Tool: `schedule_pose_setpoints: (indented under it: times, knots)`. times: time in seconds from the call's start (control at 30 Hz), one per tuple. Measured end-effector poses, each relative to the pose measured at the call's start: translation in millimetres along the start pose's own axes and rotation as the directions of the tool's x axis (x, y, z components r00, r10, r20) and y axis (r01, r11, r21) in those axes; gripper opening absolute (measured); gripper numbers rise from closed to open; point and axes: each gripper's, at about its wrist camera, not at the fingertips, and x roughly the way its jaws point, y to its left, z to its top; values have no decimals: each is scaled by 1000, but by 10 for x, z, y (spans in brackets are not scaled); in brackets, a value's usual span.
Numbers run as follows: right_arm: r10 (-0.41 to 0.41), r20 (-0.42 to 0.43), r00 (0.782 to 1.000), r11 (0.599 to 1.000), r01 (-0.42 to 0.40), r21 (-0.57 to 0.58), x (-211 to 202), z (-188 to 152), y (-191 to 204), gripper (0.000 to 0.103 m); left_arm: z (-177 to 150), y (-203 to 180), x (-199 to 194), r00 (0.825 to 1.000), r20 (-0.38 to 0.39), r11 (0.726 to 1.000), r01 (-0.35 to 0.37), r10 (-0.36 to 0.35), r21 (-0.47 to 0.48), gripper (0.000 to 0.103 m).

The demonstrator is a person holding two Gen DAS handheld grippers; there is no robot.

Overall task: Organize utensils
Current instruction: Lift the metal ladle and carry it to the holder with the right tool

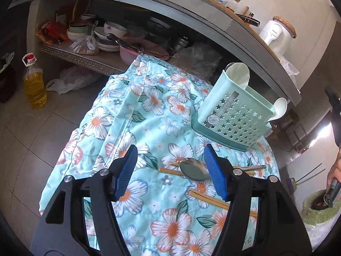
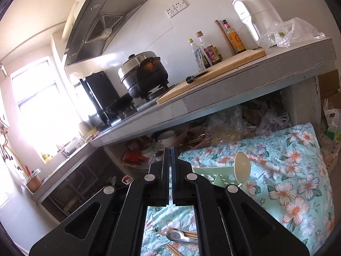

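A metal spoon lies across wooden chopsticks on a floral cloth. My left gripper hovers just above them, open, its blue pads wide apart with nothing gripped; the spoon's bowl lies beside the right pad. Behind stands a mint utensil holder with star holes, holding two white spoons. My right gripper is shut with nothing in it and points at the counter's edge. Below its body show the metal spoon, the chopsticks, the holder and a white spoon.
A grey counter overhangs the cloth's far end, with bowls on a shelf beneath. An oil bottle stands on the floor at left. A hand holds a black tool at the right edge. A pot sits on the stove.
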Motion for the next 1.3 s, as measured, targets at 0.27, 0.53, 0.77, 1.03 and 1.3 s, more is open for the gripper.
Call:
schedule_pose_setpoints:
  times: [0.27, 0.53, 0.77, 1.03, 1.3]
  knots:
    - [-25, -363, 932, 990, -27, -138, 665, -872, 232, 28, -72, 222, -58, 994, 32, 995, -104, 104, -10, 61]
    - [-114, -523, 845, 949, -64, -310, 1479, -1663, 541, 43, -151, 489, -129, 988, 20, 986, -154, 156, -71, 61]
    - [-198, -512, 836, 900, -52, -432, 1873, -1924, 739, 43, -175, 617, -166, 986, 13, 981, -164, 167, -100, 61]
    - [-402, -413, 817, 779, 68, -623, 2086, -2156, 881, 14, -182, 646, -161, 987, 13, 981, -159, 161, -108, 61]
    - [-365, -339, 867, 827, 136, -545, 1707, -1726, 814, 3, -170, 637, -159, 988, 17, 983, -149, 152, -108, 61]
